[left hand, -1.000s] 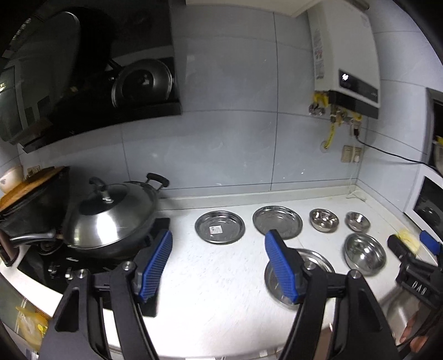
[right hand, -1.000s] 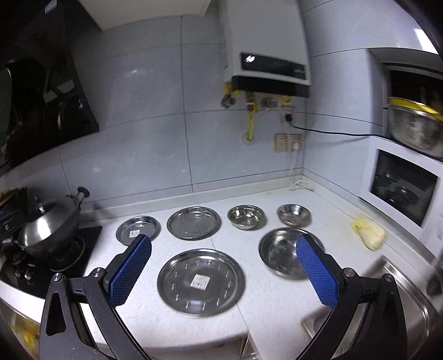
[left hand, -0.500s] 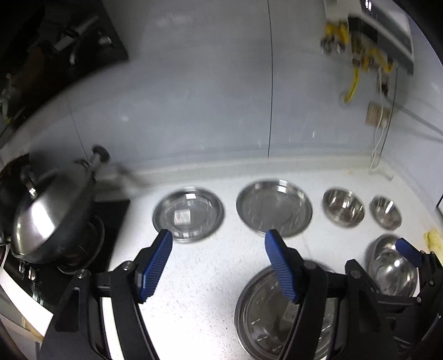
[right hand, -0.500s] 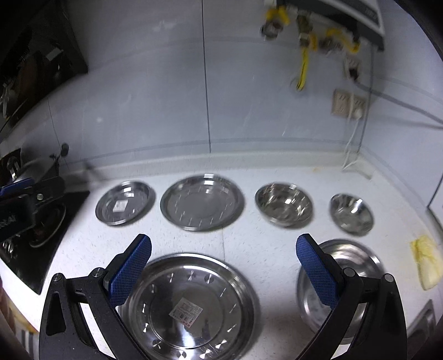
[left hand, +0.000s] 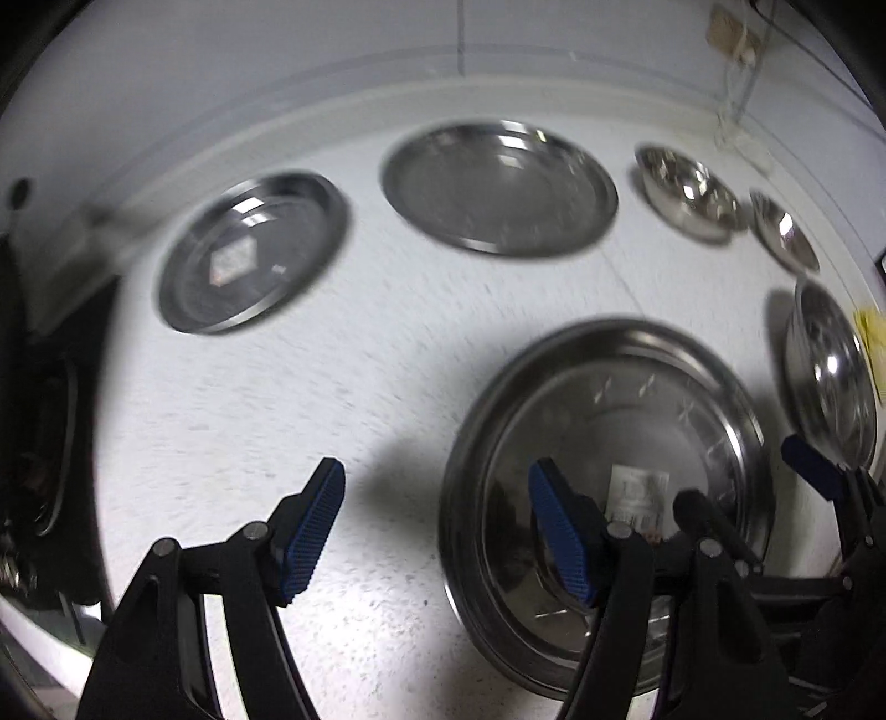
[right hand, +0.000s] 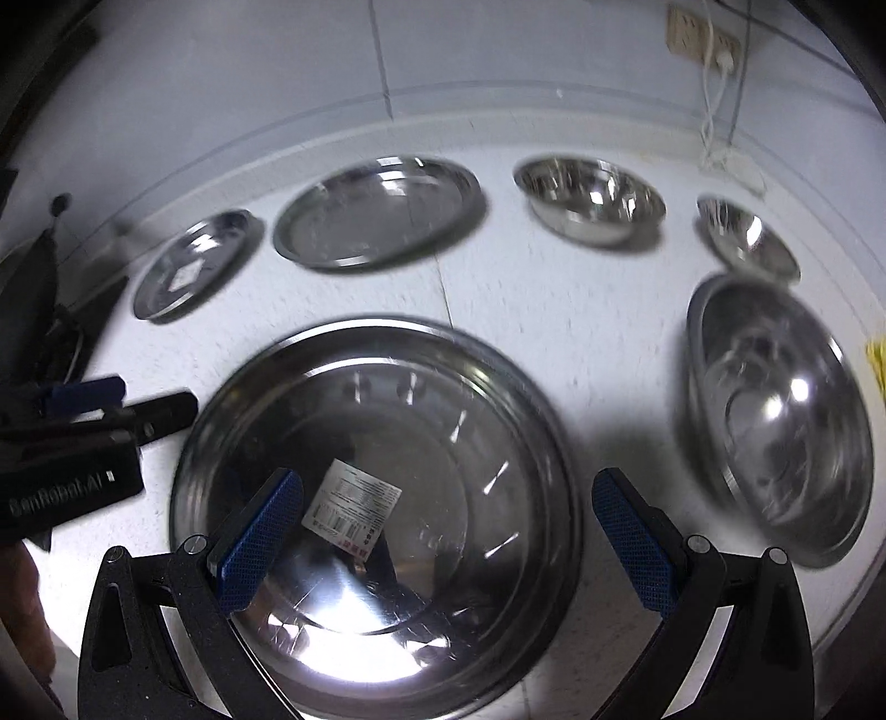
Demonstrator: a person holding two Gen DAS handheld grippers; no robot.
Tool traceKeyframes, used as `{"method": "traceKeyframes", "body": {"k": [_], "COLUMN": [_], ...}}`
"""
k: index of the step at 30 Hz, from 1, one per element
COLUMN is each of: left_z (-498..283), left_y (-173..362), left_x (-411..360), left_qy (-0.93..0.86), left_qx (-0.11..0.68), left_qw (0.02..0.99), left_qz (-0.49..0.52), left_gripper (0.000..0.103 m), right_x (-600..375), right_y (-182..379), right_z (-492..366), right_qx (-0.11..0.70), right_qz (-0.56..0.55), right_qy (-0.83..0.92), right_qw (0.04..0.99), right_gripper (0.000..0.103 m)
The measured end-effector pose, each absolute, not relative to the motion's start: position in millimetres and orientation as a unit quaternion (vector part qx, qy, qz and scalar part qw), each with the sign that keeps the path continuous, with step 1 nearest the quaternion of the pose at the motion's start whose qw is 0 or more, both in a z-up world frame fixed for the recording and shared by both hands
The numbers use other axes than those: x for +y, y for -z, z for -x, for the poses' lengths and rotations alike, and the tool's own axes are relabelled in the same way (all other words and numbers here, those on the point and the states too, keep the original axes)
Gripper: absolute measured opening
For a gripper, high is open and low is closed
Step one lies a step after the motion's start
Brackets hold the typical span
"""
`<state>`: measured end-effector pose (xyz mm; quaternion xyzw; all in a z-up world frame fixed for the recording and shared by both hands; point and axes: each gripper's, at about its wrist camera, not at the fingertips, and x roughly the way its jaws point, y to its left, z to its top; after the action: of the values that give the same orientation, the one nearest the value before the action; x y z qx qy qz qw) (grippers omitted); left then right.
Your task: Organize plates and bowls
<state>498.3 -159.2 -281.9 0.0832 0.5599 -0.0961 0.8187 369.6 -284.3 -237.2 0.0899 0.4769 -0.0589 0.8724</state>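
Steel dishes lie on a white counter [left hand: 221, 387]. A large plate with a label [right hand: 415, 432] [left hand: 637, 399] sits nearest. Behind it are a small plate [left hand: 249, 249] [right hand: 194, 266], a medium plate [left hand: 498, 188] [right hand: 376, 210], a bowl [right hand: 592, 199] [left hand: 686, 188] and a smaller bowl [right hand: 747, 238] [left hand: 783, 230]. A large bowl [right hand: 775, 410] [left hand: 830, 360] lies at the right. My left gripper [left hand: 437, 520] is open, low over the large plate's left rim. My right gripper [right hand: 443, 531] is open above the large plate.
A black stove [left hand: 33, 387] borders the counter on the left. A grey tiled wall [right hand: 277, 83] with a socket [right hand: 698, 36] and cord rises behind the dishes. A yellow cloth [right hand: 877, 354] lies at the far right. The counter's front edge is close below both grippers.
Both grippers have tilted down and moved closer to the counter. The large plate now fills the right wrist view. The wok and water heater have left the views.
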Motion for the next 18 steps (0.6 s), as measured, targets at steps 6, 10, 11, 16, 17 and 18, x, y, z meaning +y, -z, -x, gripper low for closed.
{"method": "traceKeyframes", "body": {"k": [6,10,11,16,17,18], "left_z": [-507.1,-510.6,-513.6,-524.4,-523.5,-520.3], "left_y": [312.8,319.2,322.5,334.4,333.3,330.1], "left_x": [-158.2,-161.6,-156.8,-132.8,-127.7,-122.6], "left_qy": [0.121,0.122,0.119,0.104,0.098,0.091], "left_qx": [0.613,0.591,0.592,0.613,0.613,0.61], "left_qw": [0.777,0.792,0.793,0.782,0.783,0.786], "left_qz": [-0.079,-0.091,-0.078,-0.037,-0.036,-0.037], "left_gripper": [0.043,0.024,0.023,0.016,0.015,0.015], "right_x": [-292.2,-294.3,-300.0,-307.2,-301.9,-297.0], "right_y": [251.5,247.5,244.7,238.6,236.1,237.1], "right_z": [-365.0,-365.5,-367.3,-376.5,-378.0,-377.1], "right_qx": [0.516,0.523,0.526,0.549,0.55,0.549], "right_qz": [-0.126,-0.101,-0.109,-0.102,-0.097,-0.091], "right_qy": [0.086,0.119,0.116,0.077,0.067,0.06], "right_qw": [0.843,0.838,0.835,0.826,0.827,0.829], "right_gripper": [0.1,0.044,0.035,0.016,0.015,0.015]}}
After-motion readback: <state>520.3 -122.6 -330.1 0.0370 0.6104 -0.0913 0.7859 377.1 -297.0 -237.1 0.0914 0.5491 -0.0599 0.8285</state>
